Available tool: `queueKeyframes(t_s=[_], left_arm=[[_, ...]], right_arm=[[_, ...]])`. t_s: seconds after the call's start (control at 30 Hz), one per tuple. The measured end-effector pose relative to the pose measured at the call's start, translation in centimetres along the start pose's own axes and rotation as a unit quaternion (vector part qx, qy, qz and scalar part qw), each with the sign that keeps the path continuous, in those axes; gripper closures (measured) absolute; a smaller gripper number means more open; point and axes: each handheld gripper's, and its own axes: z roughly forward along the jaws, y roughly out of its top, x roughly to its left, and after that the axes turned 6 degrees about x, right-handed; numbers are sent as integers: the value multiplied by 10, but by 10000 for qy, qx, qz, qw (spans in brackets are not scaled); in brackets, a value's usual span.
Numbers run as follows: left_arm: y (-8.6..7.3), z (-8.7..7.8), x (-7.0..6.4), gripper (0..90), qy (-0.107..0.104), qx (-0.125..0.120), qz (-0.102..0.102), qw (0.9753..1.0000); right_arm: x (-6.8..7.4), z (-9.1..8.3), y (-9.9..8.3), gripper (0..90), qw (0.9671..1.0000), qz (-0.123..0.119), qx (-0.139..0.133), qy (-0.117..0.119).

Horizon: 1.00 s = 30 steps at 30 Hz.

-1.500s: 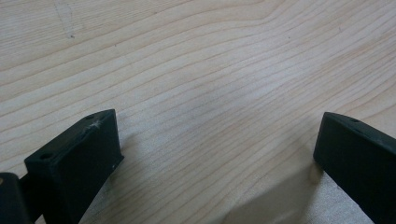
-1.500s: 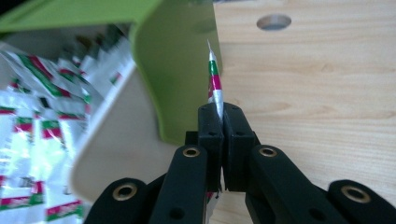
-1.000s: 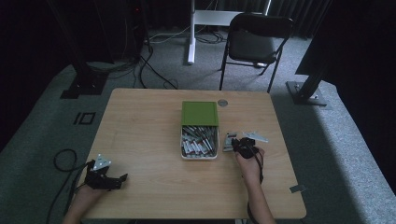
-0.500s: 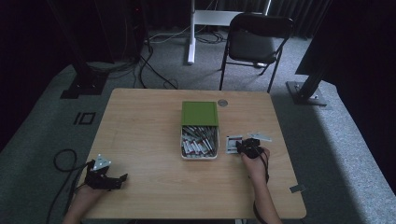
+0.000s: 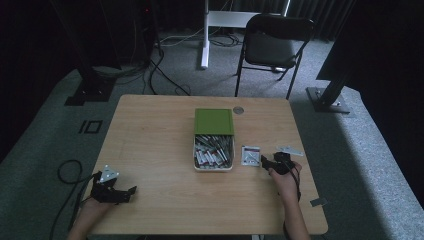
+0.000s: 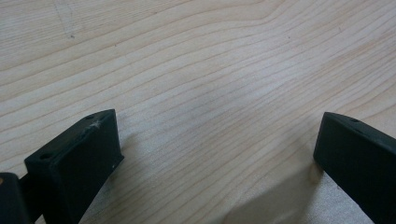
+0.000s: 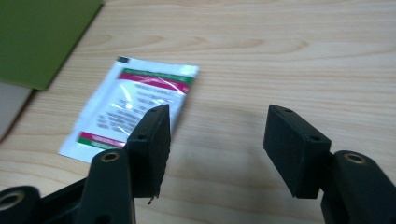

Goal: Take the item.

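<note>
A white sachet with red and green print (image 5: pixel 250 155) (image 7: pixel 133 106) lies flat on the wooden table (image 5: pixel 160 145), just right of an open box (image 5: pixel 213 152) holding several similar packets. The box's green lid (image 5: pixel 214 121) (image 7: pixel 39 37) stands open at its far side. My right gripper (image 5: pixel 269 162) (image 7: pixel 215 140) is open beside the sachet, its jaws apart over bare wood with nothing between them. My left gripper (image 5: pixel 122 192) (image 6: pixel 219 154) rests open near the table's front left corner, jaws wide over bare wood.
A small round disc (image 5: pixel 238 110) sits near the table's far edge. A folding chair (image 5: pixel 274 47) and a white stand (image 5: pixel 206 30) are behind the table. A small light strip (image 5: pixel 290 150) lies on the table right of my right gripper.
My right gripper has drawn back to the right, away from the box, and the sachet now lies on the table, free of its jaws. The left gripper has not moved.
</note>
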Motion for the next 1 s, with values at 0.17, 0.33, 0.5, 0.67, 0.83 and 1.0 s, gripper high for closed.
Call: queueKeyframes(t_s=[0.17,0.33,0.5,0.67,0.83,1.0], left_arm=[[0,0,0,14,0,-1,0,10000],[0,0,0,14,0,-1,0,10000],[0,0,0,14,3,1,6,10000],[0,0,0,14,2,0,-5,10000],[0,0,0,14,1,1,-3,10000],[0,0,0,14,2,-1,-1,10000]], right_arm=[[-11,-6,-6,372,9999,24,33,-121],[-17,-12,-11,340,9998,27,34,-210],[-26,-19,-19,283,9995,113,34,-287],[-33,-27,-25,202,9991,180,-10,-383],[-37,-35,-33,168,9983,303,-68,-492],[-40,-39,-40,168,9970,368,-27,-683]])
